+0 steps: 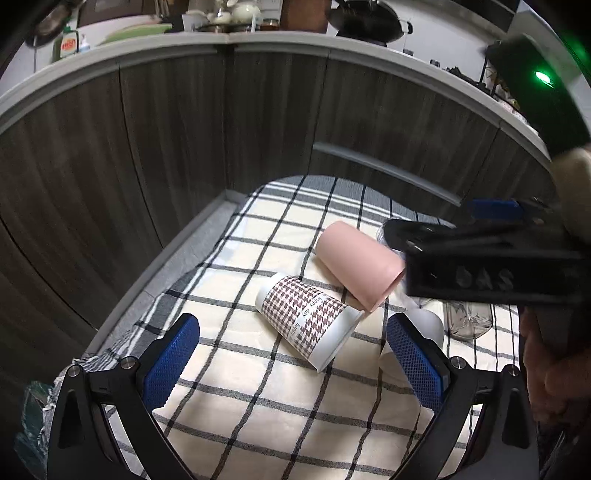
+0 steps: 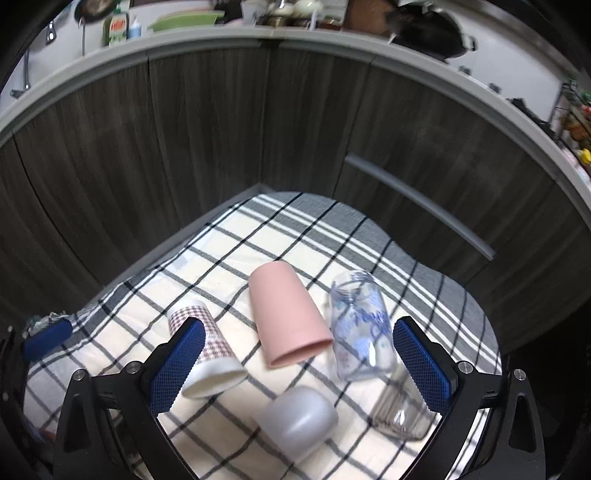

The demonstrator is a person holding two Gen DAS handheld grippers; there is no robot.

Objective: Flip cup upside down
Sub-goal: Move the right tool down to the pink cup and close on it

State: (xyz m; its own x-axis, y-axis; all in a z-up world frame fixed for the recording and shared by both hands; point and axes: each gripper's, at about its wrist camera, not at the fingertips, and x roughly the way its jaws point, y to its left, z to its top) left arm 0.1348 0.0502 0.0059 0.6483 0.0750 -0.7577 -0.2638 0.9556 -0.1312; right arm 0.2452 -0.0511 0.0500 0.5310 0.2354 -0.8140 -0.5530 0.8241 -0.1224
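Observation:
Several cups lie on their sides on a checked cloth [image 2: 229,258]. A pink cup [image 2: 286,319] lies in the middle, also in the left wrist view [image 1: 356,266]. A houndstooth paper cup [image 2: 207,349] lies to its left, also in the left wrist view [image 1: 308,321]. A grey-white cup [image 2: 299,417] lies in front. A clear glass with blue lettering [image 2: 360,326] and a smoky glass [image 2: 400,410] lie to the right. My right gripper [image 2: 299,363] is open above the cups. My left gripper [image 1: 291,354] is open just before the houndstooth cup. The right gripper's body [image 1: 491,266] shows in the left view.
Dark wood-grain cabinet doors [image 2: 221,147] with a grey bar handle [image 2: 417,203] stand close behind the cloth. A counter [image 2: 258,35] above carries dishes, a soap bottle and a black wok. The cloth's edge drops off at left and right.

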